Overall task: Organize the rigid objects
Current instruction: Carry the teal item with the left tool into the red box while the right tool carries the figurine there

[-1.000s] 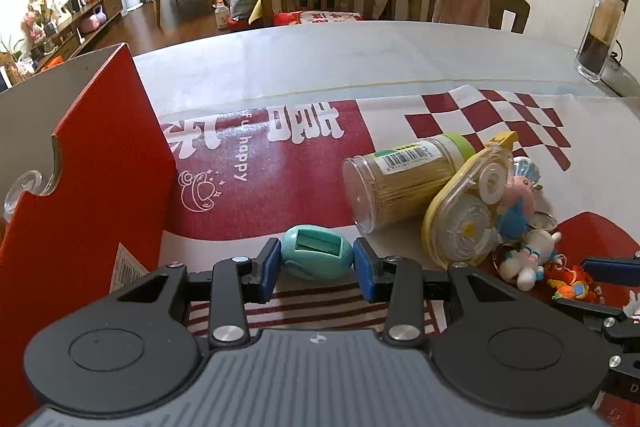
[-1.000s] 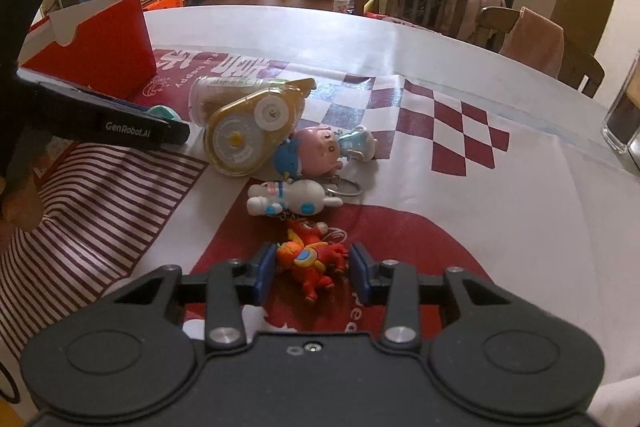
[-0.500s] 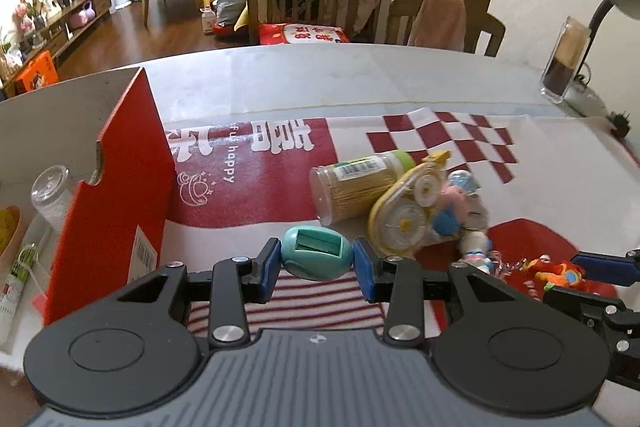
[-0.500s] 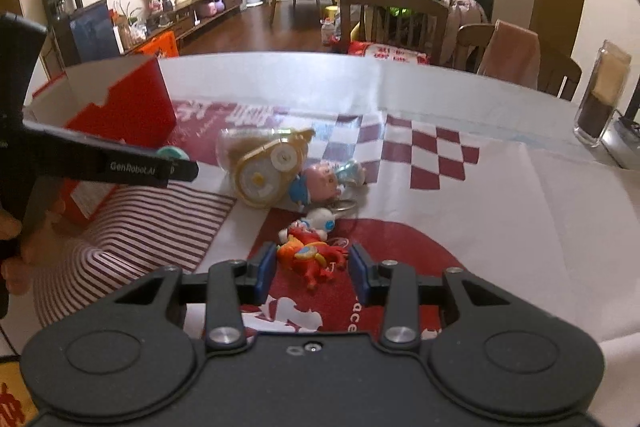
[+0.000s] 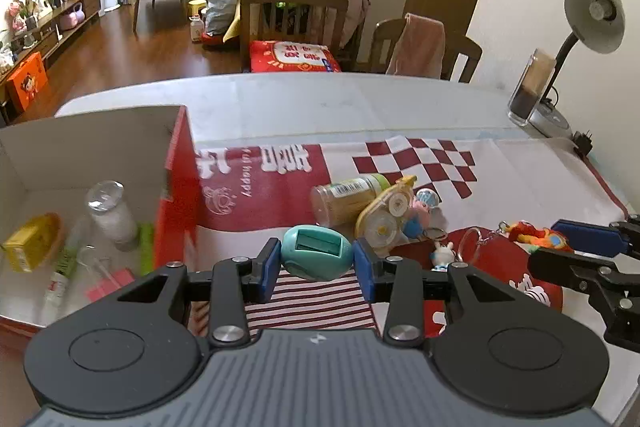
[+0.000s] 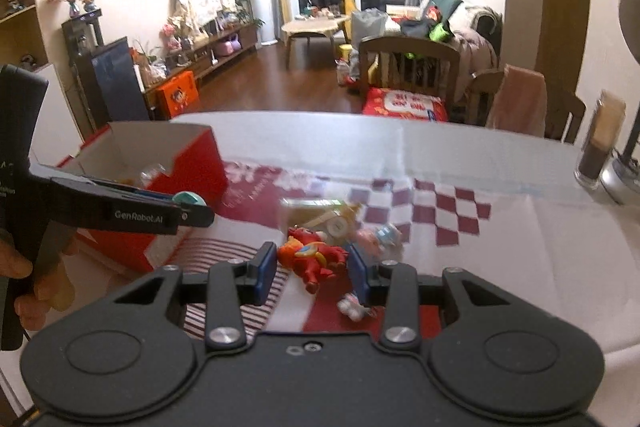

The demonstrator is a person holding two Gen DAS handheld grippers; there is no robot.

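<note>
My left gripper (image 5: 316, 259) is shut on a teal egg-shaped device (image 5: 317, 246) and holds it above the mat, just right of the red cardboard box (image 5: 176, 195). My right gripper (image 6: 312, 267) is shut on a red and orange toy figure (image 6: 312, 255), lifted off the table; it also shows in the left wrist view (image 5: 536, 233). On the mat lie a toothpick jar (image 5: 348, 197), a yellow correction tape (image 5: 384, 219), a pink pig keychain (image 5: 420, 213) and a white rabbit keychain (image 5: 442, 253).
The box holds a clear bottle (image 5: 110, 213), a yellow packet (image 5: 32, 241) and small tubes. A dark glass (image 5: 530, 93) and a desk lamp (image 5: 592, 23) stand at the table's far right. Chairs (image 5: 294, 23) stand behind the table.
Both grippers have risen with their objects. The left one now looks down into the open box. The right one has carried the toy leftward, up off the mat.
</note>
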